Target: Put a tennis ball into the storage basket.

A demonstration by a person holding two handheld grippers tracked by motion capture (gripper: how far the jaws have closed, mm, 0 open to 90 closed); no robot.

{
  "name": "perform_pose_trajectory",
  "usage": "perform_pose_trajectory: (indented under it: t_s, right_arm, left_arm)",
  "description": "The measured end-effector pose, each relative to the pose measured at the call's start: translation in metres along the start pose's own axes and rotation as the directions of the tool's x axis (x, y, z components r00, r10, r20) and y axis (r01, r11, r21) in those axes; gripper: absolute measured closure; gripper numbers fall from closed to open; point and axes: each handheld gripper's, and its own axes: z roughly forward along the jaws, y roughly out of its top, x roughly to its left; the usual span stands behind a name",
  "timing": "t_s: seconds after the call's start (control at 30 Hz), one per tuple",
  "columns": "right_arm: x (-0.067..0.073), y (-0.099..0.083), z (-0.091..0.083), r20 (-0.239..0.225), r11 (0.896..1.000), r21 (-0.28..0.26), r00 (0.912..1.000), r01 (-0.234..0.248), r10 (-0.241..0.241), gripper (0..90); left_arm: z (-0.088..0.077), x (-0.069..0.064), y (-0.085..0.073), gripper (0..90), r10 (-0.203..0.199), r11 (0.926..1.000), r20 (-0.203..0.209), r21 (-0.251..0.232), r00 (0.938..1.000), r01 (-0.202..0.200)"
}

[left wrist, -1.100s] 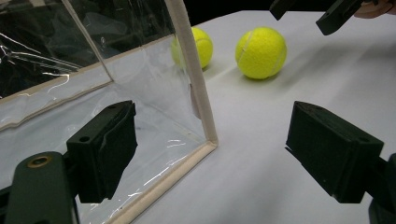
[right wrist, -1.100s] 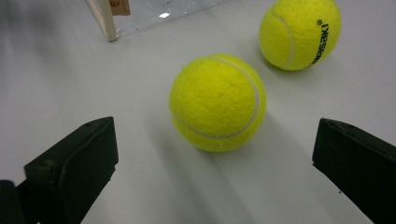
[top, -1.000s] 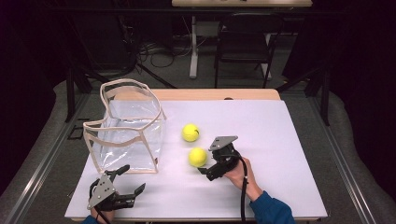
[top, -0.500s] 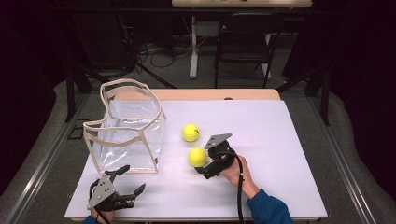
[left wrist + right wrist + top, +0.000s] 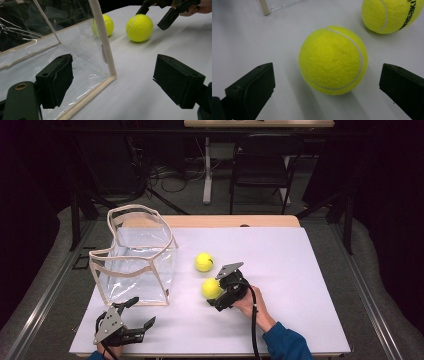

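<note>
1. The right gripper [image 5: 218, 296] is near the middle of the white table [image 5: 310, 285]. Its jaws are spread wide.
2. A yellow ball [image 5: 211, 288] sits on the table right in front of those jaws. In the right gripper view the near ball [image 5: 333, 60] lies between the two jaws, but they do not touch it.
3. A second ball [image 5: 204, 262] sits on the table a little farther back. The two balls are close but not touching. In the right gripper view it [image 5: 390, 13] has black letters on it.
4. The left gripper [image 5: 135, 317] is at the near left corner of the table. Its jaws are spread too, and they hold nothing.
5. A clear bag [image 5: 135, 260] with a tan edge stands upright on the left side of the table, with its top open. It is just in front of the left gripper.
6. In the left gripper view the corner of the bag [image 5: 105, 47] stands in the way and hides part of the far ball [image 5: 106, 24].
7. A dark chair [image 5: 262, 165] stands on the floor past the far end of the table.
8. Some cables [image 5: 165, 175] lie on the floor near it.
</note>
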Motion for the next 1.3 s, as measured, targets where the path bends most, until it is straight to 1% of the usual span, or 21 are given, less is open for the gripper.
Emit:
perform_pose_trajectory:
  t_s: [0.3,0.53,0.67,0.77,1.0,1.03,1.1,1.27,1.3]
  right_arm:
    - [0.001,0.002,0.01,-0.008,1.0,0.028,1.0,0.004,-0.003,0.0]
    - [0.0,0.006,0.018,-0.015,0.999,0.036,0.9999,0.003,-0.002,0.0]
    - [-0.001,0.007,0.02,-0.012,0.999,0.042,0.9999,0.004,-0.004,0.0]
    - [-0.002,0.008,0.022,-0.013,0.999,0.046,0.9999,-0.008,0.009,0.0]
    - [-0.002,0.009,0.026,-0.01,0.998,0.06,0.9999,-0.001,0.002,0.0]
    - [-0.002,0.009,0.027,-0.008,0.998,0.064,0.9999,-0.011,0.011,0.0]
    - [-0.003,0.009,0.028,-0.004,0.998,0.069,0.9999,-0.013,0.013,0.0]
    - [-0.002,0.009,0.028,0.004,0.998,0.069,0.9999,-0.012,0.011,3.0]
    - [-0.002,0.009,0.027,0.01,0.997,0.071,0.9999,-0.012,0.011,6.9]
  left_arm:
    - [0.0,0.0,0.0,15.8,0.005,1.0,0.002,0.001,1.0,-0.005]
    - [0.0,0.0,0.0,15.9,0.003,1.0,-0.001,0.0,1.0,-0.003]
    - [0.001,0.0,0.0,15.9,0.002,1.0,0.0,-0.001,1.0,-0.002]
    - [0.0,0.0,0.0,15.8,0.001,1.0,0.0,-0.001,1.0,-0.001]
    - [0.0,0.0,0.0,15.9,0.003,1.0,0.001,0.0,1.0,-0.003]
    - [0.0,0.0,0.0,15.9,0.001,1.0,0.0,-0.001,1.0,-0.001]
    - [0.0,0.0,0.0,15.9,0.004,1.0,0.002,0.0,1.0,-0.004]
    - [0.0,0.0,0.0,15.9,0.003,1.0,0.001,-0.003,1.0,-0.003]
    - [0.0,0.0,0.0,15.9,0.001,1.0,0.001,-0.003,1.0,-0.001]
